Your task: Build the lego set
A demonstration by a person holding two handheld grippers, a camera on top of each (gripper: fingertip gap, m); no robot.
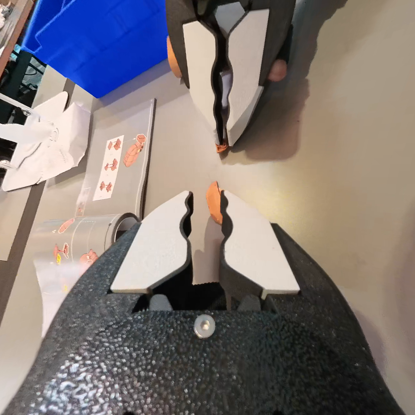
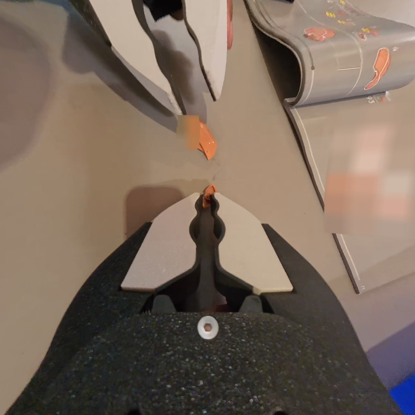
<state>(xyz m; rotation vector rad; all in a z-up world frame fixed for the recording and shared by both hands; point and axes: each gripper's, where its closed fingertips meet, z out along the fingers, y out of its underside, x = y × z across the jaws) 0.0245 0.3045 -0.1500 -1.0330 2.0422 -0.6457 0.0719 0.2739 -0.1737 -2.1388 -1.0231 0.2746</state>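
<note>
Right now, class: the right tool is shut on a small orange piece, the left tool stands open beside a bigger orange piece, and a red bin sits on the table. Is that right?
Nearly. The bin is blue, not red, as the left wrist view shows. The rest stands: right tool shut on the small orange piece, left tool open beside the bigger orange piece.

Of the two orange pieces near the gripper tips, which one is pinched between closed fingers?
The small orange piece at the right gripper tips. The larger orange piece merely lies against one finger of the open left gripper.

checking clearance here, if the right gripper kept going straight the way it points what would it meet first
Most likely the curved orange piece at the tip of the left gripper, which faces it. The right gripper itself pinches a small orange piece. Only bare grey table shows between; depth is unclear.
</note>
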